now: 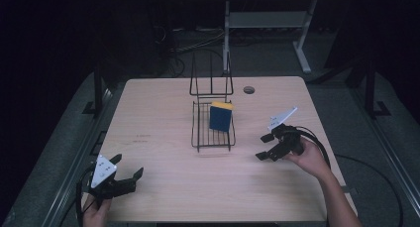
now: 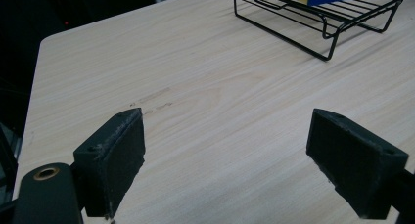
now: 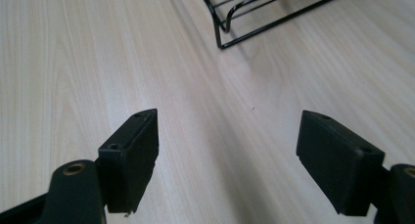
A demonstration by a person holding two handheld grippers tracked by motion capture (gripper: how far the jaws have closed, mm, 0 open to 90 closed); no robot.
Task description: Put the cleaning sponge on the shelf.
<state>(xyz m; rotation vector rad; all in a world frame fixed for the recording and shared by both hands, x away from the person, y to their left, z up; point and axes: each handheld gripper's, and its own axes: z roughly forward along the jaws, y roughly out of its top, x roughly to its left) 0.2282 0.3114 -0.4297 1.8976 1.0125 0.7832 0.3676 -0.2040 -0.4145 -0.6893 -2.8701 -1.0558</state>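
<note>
Sponge (image 1: 221, 116) stands on edge in the wire rack (image 1: 213, 138) at mid-surface (image 1: 158, 187). Left tool (image 1: 130, 175) and right tool (image 1: 264, 146) both gape, empty, well apart from it. A careless approach could likely topple it.

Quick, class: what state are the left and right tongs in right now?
Left tongs: open, holding nothing.
Right tongs: open, holding nothing.
</note>
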